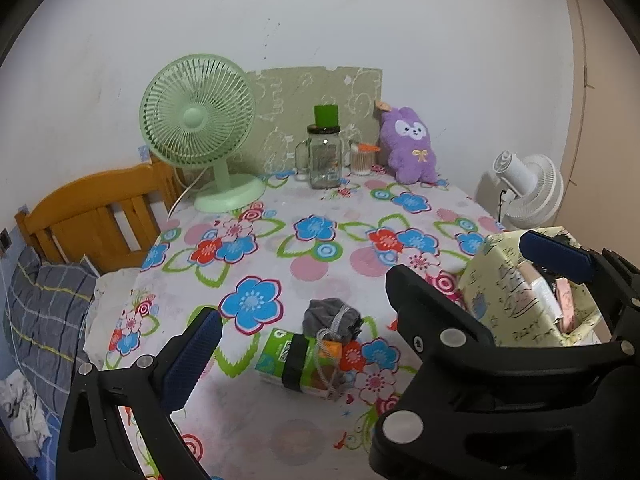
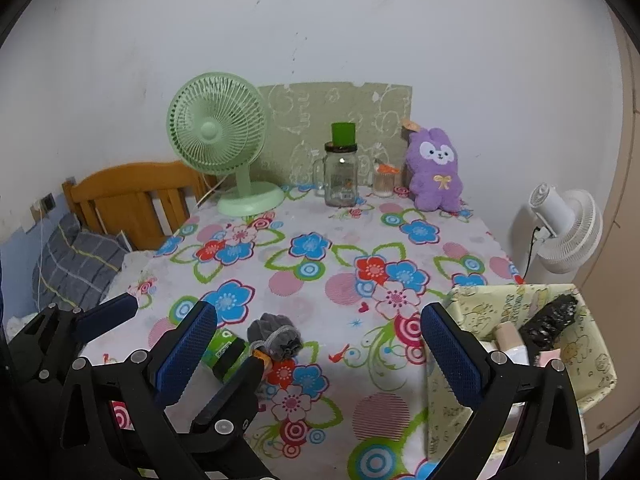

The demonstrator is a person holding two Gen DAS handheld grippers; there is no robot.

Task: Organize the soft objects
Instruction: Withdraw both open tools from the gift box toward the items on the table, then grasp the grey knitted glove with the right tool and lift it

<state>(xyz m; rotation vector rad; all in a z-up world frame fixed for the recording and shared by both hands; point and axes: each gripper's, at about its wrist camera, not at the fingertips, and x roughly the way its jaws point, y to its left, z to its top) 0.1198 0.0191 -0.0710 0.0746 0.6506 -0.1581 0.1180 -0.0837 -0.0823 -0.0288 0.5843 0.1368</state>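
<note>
Left wrist view is showing 2 fans, 1 jar [image 1: 325, 156], 1 plush [image 1: 409, 145], 1 box [image 1: 532, 292], 1 grey bundle [image 1: 332, 318] and 1 green pack [image 1: 288, 356] on the desk [image 1: 280, 248]. Bundle and pack are lying touching, btw the left tongs [image 1: 304, 328], both tongs gaping, holding nothing. Right tongs [image 2: 320, 348] are hovering w/ bundle nearer their left finger. Box contents are partly hidden, hard to ID.

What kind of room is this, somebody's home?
Most likely a bedroom in a home. A wooden bed frame with a grey plaid pillow stands beside the table, whose flowered tablecloth holds a green desk fan and a purple plush toy.
</note>
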